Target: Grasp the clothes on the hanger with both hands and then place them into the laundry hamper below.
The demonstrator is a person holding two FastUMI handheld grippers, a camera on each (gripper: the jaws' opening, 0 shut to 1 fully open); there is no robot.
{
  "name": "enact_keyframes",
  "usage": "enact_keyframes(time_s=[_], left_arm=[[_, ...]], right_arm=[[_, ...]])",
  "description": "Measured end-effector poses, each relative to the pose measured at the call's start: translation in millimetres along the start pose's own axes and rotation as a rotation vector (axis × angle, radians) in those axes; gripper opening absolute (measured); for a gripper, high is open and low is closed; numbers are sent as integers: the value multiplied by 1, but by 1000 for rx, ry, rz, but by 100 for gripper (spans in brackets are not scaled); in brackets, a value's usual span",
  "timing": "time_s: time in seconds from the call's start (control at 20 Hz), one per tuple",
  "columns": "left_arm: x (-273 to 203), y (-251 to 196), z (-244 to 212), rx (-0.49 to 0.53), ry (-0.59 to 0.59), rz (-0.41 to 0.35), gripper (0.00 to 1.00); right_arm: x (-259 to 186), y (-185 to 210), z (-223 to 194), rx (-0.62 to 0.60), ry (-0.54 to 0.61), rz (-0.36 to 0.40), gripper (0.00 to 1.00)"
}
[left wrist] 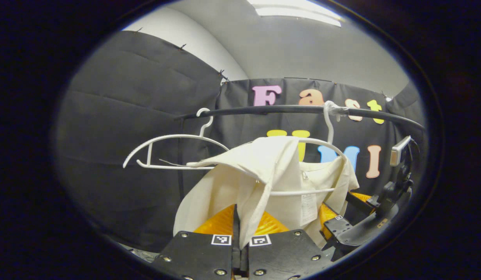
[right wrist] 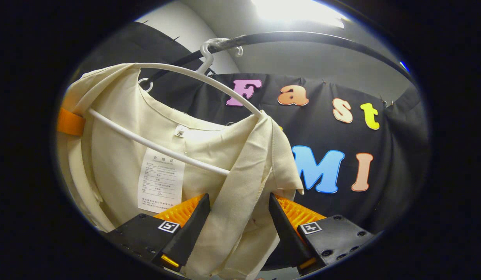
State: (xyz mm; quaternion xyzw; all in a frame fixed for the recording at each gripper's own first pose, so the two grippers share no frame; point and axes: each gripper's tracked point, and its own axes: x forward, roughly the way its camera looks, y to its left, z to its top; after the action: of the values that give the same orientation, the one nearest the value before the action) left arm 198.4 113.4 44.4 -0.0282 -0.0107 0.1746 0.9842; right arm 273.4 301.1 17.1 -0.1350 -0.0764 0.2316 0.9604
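Overhead, a ceiling light (right wrist: 295, 9) is glaring; the left gripper (left wrist: 240, 233) is pinching the cream garment (left wrist: 264, 171), while the right gripper (right wrist: 238, 217) is gaping around its shoulder fold, with contact unclear.

In the left gripper view the cream shirt (left wrist: 240, 182) hangs in front of the left gripper (left wrist: 240, 229), so the fingertips are covered and the contact cannot be judged. The shirt's lower hem is cut off behind the gripper body. The near white hanger (left wrist: 302, 190) is partly buried under the fabric. In the right gripper view the print on the paper tag (right wrist: 161, 181) is too small to tell, and the shirt's left side runs past the picture's edge.
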Motion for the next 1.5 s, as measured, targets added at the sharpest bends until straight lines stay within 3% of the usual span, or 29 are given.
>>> enact_keyframes(time_s=[0.25,0.35,0.45,0.5,0.6,0.75,1.2,1.35,1.5], left_arm=[[3,-3,-7,11,8,-7,1],[2,-1,-6,8,7,-4,1],[0,1,-7,4,13,4,2],[0,2,-7,2,16,7,1],[-3,6,-6,3,20,15,1],[-8,10,-2,12,19,28,2],[-2,19,10,-76,-26,56,2],[-10,21,21,-179,-54,24,2],[-14,13,17,-138,14,-69,2]], right_arm=[[7,1,-10,-1,42,-25,96],[9,-10,-9,13,35,-46,87],[13,-22,-7,14,27,-55,61],[15,-26,-5,14,22,-48,37],[19,-21,-2,33,-1,22,7],[21,-35,0,40,-16,54,2],[23,-91,16,6,-80,-61,2],[18,-103,21,-12,-88,-78,2],[23,-113,22,20,-87,-90,2]])
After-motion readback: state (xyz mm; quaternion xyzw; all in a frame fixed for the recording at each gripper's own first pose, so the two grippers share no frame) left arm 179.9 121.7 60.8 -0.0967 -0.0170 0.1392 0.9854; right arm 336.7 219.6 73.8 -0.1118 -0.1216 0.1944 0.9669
